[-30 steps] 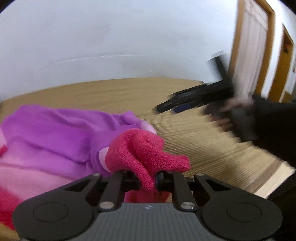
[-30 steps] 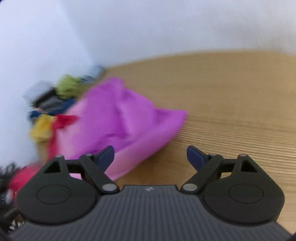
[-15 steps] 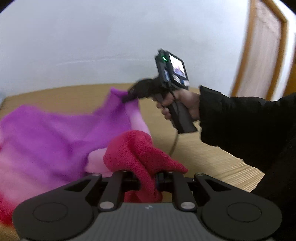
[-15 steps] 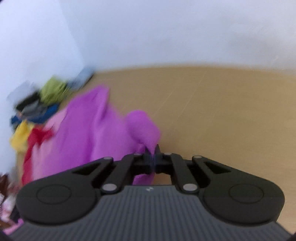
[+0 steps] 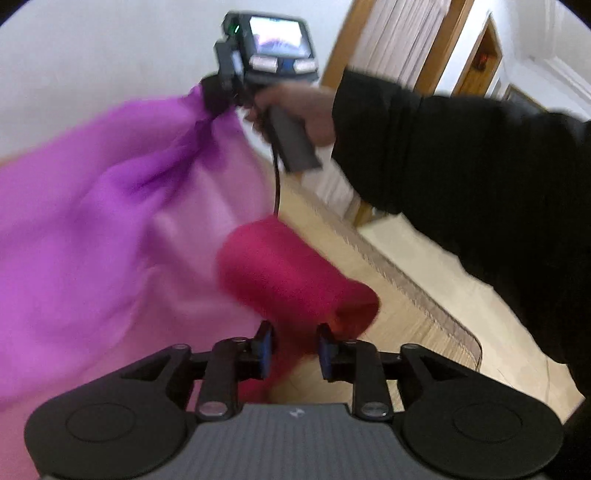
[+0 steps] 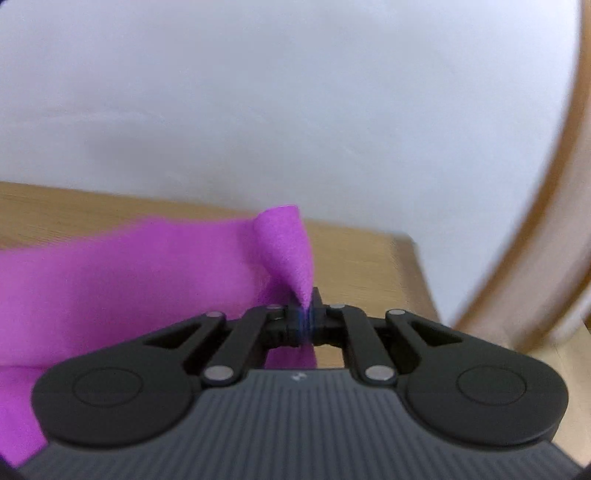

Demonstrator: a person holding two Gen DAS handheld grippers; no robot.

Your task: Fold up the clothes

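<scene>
Cloth fills most of both views. Your left gripper (image 5: 293,349) has the red cuff (image 5: 291,273) of the garment (image 5: 110,229) between its blue pads (image 5: 265,349); the jaws are narrow and easing apart, and the cuff bulges up and forward out of the gap. Whether the pads press it firmly you cannot tell through the blur. Behind the cuff, the purple garment hangs as a wide sheet, paler pink toward its lower edge, stretched up and away to the top of the left view.

At that far end your right gripper (image 5: 214,99) pinches a bunched purple corner. Your hand (image 5: 295,110) wraps its handle, a black sleeve (image 5: 461,158) runs off to the right, and a small lit screen (image 5: 279,33) sits on the back of the tool.

From the right wrist view, your right gripper (image 6: 306,325) is nearly closed on a thin fold of the purple garment (image 6: 129,277), its jaws opening slightly; a pointed peak of fabric stands up just above the pads. The cloth trails off to the left, above the wooden table (image 6: 369,266). A white wall (image 6: 295,92) stands behind, and a wooden door frame (image 6: 546,221) curves down the right side.
</scene>
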